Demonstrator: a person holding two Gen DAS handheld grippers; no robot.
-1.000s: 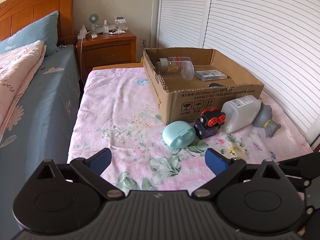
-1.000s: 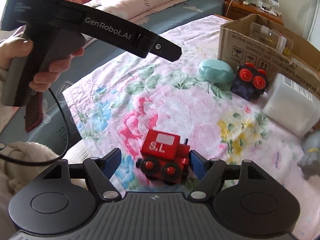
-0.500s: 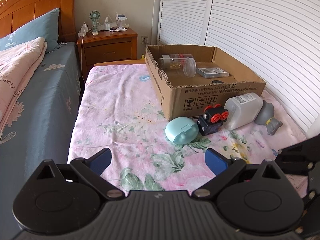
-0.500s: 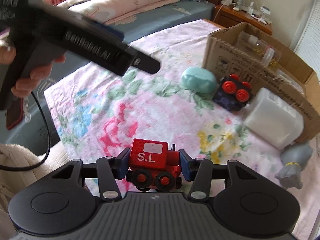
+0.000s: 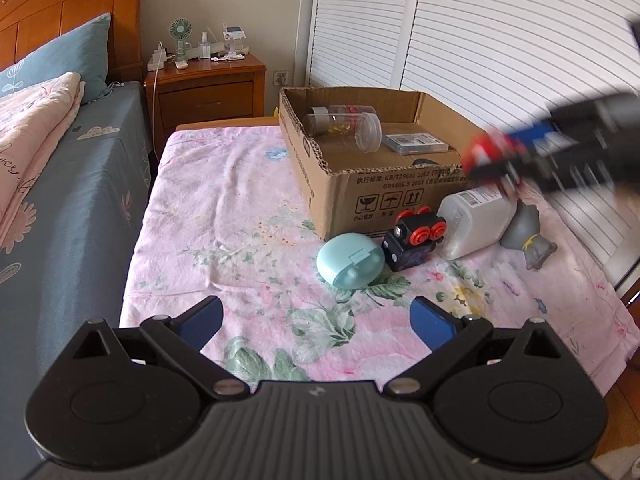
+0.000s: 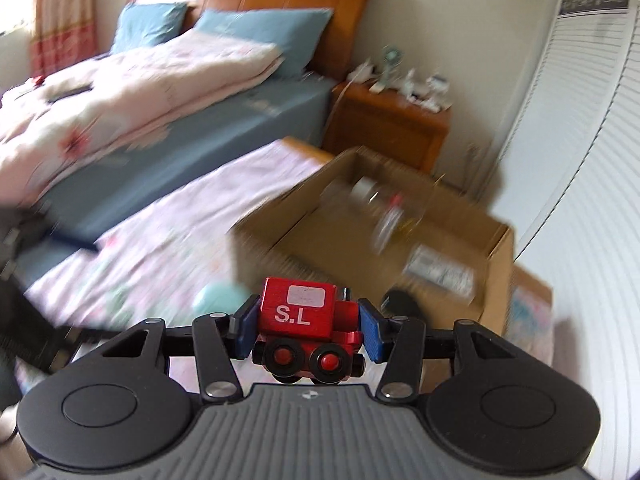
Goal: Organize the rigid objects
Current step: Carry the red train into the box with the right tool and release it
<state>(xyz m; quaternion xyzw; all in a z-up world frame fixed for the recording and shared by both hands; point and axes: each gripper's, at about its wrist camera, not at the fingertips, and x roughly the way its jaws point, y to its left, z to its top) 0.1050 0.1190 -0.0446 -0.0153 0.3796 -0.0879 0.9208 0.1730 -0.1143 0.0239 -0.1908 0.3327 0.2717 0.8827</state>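
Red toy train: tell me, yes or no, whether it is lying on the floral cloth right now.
No: the red toy train is clamped between the jaws of the right gripper, held up in the air near the cardboard box.

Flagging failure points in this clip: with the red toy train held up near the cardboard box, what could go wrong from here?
1. The right gripper pinches the red toy train only at its sides; both views blur, so a fast swing could slip it.
2. It may clip the cardboard box rim.
3. Dropped in, it could land on the clear jar or the small flat case inside.
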